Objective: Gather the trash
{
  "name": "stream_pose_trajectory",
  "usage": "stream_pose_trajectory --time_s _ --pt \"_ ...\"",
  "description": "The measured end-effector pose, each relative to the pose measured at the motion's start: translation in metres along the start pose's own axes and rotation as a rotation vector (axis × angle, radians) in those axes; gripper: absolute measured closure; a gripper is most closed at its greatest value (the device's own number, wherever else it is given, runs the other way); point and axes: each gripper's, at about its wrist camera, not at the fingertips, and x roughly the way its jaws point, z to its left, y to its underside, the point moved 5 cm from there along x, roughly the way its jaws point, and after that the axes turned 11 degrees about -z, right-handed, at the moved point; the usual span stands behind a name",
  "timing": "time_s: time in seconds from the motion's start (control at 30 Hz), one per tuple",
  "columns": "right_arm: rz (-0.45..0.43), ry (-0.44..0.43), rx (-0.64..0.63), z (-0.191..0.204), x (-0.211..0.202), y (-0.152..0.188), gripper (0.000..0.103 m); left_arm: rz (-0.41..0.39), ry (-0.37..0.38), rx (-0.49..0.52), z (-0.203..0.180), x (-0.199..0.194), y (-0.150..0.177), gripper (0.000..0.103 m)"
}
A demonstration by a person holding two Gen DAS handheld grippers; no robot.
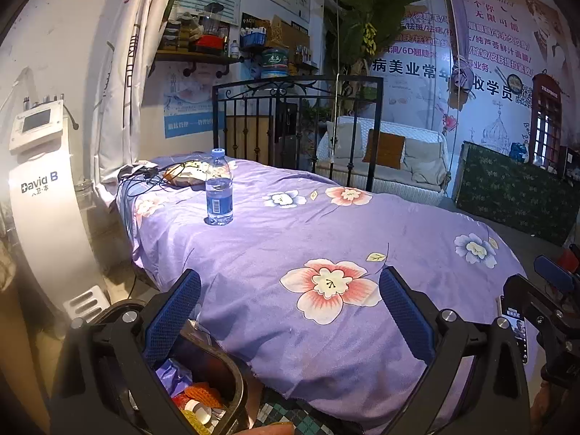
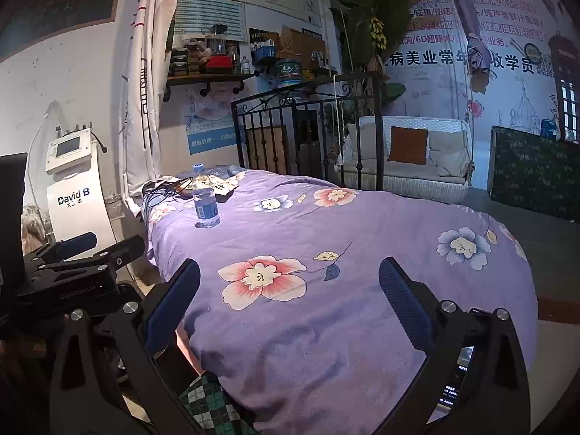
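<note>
Both grippers, left (image 1: 290, 311) and right (image 2: 289, 306), hover at the bottom of their frames with jaws spread wide, gripping nothing, over a purple floral bedspread (image 1: 326, 239). One water bottle (image 1: 219, 187) stands upright on the bed, left of centre, near wrappers (image 1: 188, 174) and cables. Lower left, a bin (image 1: 217, 380) holds trash.

A clear bottle (image 1: 219, 188) (blue cap, blue label, partly filled) stands upright on the purple floral bed (image 1: 308, 224), near its far left corner. A bin (image 1: 214, 395) beside the bed's near corner holds mixed scraps.
</note>
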Motion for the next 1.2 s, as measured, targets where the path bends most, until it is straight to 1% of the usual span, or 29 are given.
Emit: stream_pose_trajectory --time_s 0.73,1.2 --pt "0.022 -0.003 0.019 -0.0008 0.0017 0.0019 0.006 -0.010 -0.010 0.020 -0.0055 -0.0049 0.0023 0.006" --pt "0.026 -0.005 0.019 -0.0023 0.0011 0.0037 0.006 -0.012 -0.012 0.011 -0.0035 -0.0047 0.0027 0.006"
